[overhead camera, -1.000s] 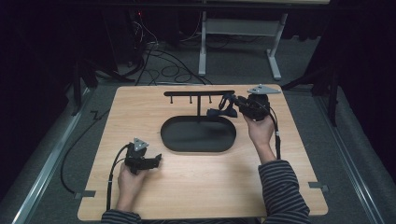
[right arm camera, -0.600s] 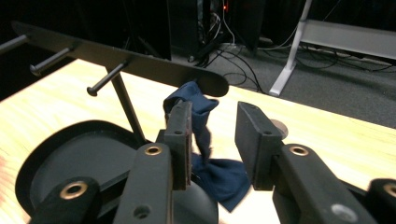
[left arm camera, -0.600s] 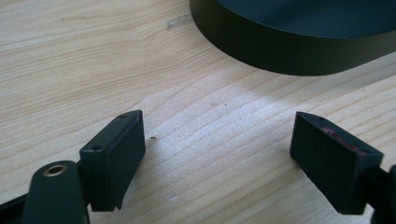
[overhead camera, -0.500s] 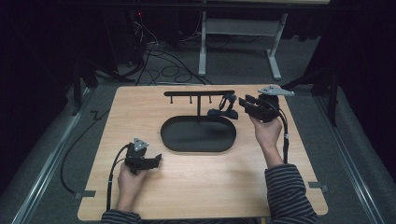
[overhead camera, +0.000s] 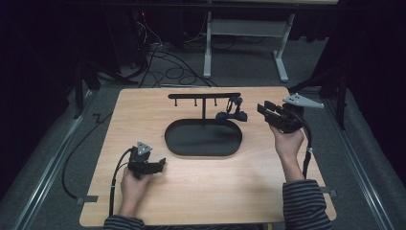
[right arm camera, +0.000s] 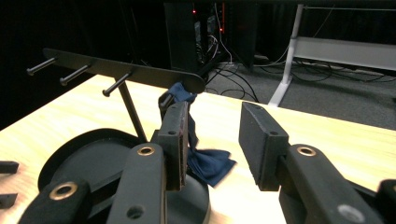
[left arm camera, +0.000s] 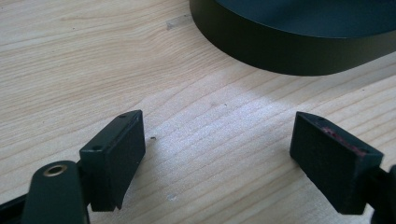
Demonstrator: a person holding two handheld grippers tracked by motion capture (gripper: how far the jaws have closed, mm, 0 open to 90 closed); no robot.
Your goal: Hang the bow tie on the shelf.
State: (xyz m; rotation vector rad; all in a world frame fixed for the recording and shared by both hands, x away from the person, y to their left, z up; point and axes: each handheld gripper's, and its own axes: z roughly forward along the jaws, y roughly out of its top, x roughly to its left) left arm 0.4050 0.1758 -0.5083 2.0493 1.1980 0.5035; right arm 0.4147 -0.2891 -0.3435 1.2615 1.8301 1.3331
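Right gripper (right arm camera: 212, 140), jaws parted and empty, faces the dark blue cloth (right arm camera: 205, 161) hanging off the hook stand (overhead camera: 204, 97), while left gripper (left arm camera: 219, 158) gapes wide beside its tray (left arm camera: 289, 51).

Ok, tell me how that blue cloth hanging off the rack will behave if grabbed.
The blue cloth droops in folds from a peg of the rack, so probably floppy and light. Its lower end rests on the oval tray rim, so it would likely drag rather than lift cleanly.
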